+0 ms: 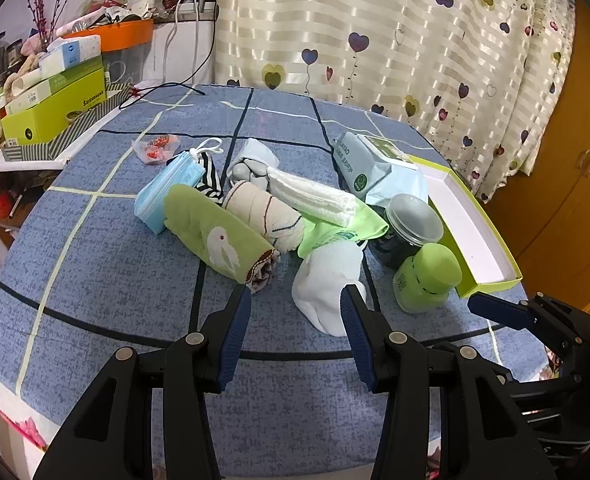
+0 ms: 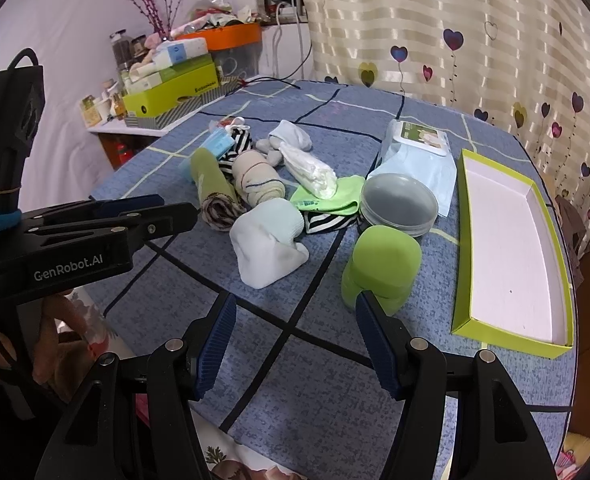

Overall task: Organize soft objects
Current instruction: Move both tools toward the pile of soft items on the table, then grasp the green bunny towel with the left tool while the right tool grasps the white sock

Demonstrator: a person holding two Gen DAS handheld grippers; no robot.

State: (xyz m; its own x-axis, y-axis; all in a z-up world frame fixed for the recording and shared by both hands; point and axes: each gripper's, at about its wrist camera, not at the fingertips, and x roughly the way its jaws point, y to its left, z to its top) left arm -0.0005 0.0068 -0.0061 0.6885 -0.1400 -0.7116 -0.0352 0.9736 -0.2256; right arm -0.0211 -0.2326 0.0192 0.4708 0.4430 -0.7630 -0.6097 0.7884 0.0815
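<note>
Left wrist view: left claw (image 1: 295, 300) jaws wide, nothing between the pads, hovering over the desk (image 1: 115, 280). Its right fingertip overlaps the edge of the white sock (image 1: 327, 280) in this view; contact can't be told. Right wrist view: right claw (image 2: 295, 308) also spread wide, empty, its right fingertip in front of the green bottle (image 2: 383, 264), touching or not unclear. A hand (image 2: 55, 328) grips the left tool at 9 o'clock in that view.

Containers: green-rimmed box lid (image 2: 511, 240) at 3 o'clock of the pile, white inside, nothing in it. Dark jar with clear lid (image 2: 399, 204) stands just behind the green bottle, closed. Wet wipes pack (image 2: 415, 152) at 1 o'clock, lying flat, partly under the jar's far side.

Soft things sit in one heap mid-desk: white sock balled up at the near edge; green sock with white rabbit (image 1: 219, 236) rolled, lying at 10 o'clock of the white sock; beige rolled sock (image 1: 263, 212) beside it; white folded cloth (image 1: 315, 196) lying over a light green cloth (image 1: 335, 228); grey-blue sock bundle (image 1: 251, 164) at 12 o'clock; striped black-white fabric (image 1: 209, 176) behind; blue face masks (image 1: 167, 188) at the far left edge of the heap. Small packet with red bits (image 1: 155, 148) lies apart, past the masks.
</note>
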